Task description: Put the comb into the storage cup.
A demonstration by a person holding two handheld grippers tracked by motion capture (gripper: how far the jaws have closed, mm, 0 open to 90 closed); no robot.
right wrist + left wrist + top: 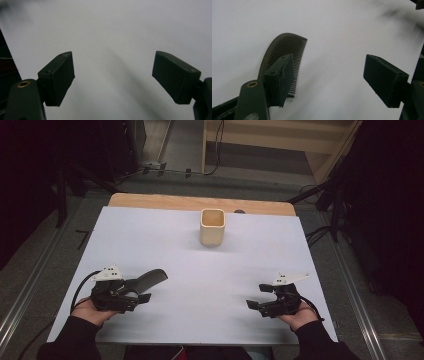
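Observation:
A dark curved comb point(151, 279) lies flat on the white sheet at the front left. My left gripper point(141, 290) rests beside it, open. In the left gripper view the comb point(284, 48) lies under and beyond the left jaw, and nothing is between the jaws of the gripper point(332, 75). My right gripper point(257, 296) sits at the front right, open and empty, and in the right gripper view point(116, 75) there is bare sheet between its jaws. A cream square cup point(212, 226) stands upright at the far middle.
The white sheet point(200, 270) covers most of the wooden table point(150, 200). Dark floor, cables and stands surround the table. A hand holds each gripper near the front edge.

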